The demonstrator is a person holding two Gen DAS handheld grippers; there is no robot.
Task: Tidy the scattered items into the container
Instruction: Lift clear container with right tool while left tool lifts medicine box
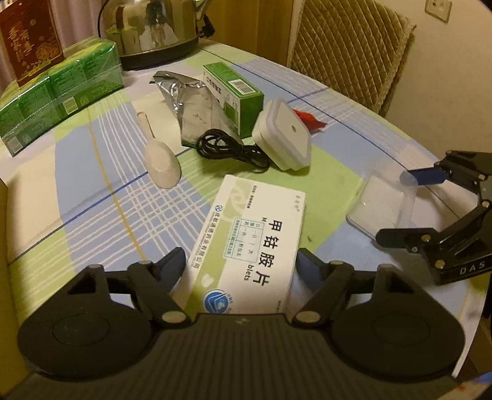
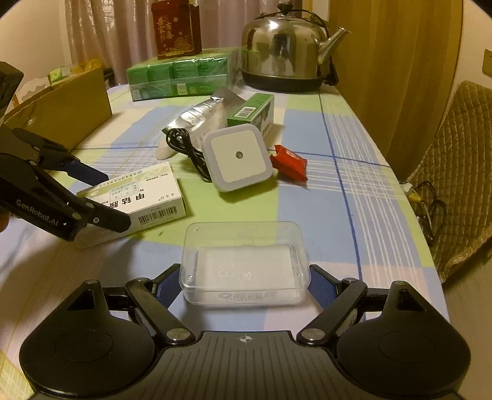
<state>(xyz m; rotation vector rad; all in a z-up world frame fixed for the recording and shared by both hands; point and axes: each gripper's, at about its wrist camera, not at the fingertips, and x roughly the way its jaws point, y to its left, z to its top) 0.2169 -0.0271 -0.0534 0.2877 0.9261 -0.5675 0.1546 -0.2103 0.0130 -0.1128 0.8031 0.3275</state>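
A white medicine box [image 1: 249, 246] [image 2: 138, 197] lies on the checked tablecloth between the fingers of my left gripper [image 1: 241, 267] [image 2: 104, 197], which is open around it. A clear plastic container [image 2: 244, 264] [image 1: 381, 203] sits between the fingers of my right gripper [image 2: 244, 284] [image 1: 396, 209], which is open around it. Scattered beyond are a white square night light [image 2: 238, 155] [image 1: 283, 135], a black cable [image 2: 187, 147] [image 1: 230, 149], a red packet [image 2: 289, 164] [image 1: 309, 120], a green box [image 2: 253, 114] [image 1: 233, 89], a silver foil pouch [image 2: 200, 115] [image 1: 190, 98] and a white scoop [image 1: 161, 161].
A steel kettle [image 2: 283, 55] [image 1: 153, 27], a pack of green boxes [image 2: 178, 78] [image 1: 58, 92] and a red carton [image 2: 176, 29] stand at the far end. A cardboard box [image 2: 61, 107] is at the left edge. A padded chair [image 1: 350, 49] stands beyond the table.
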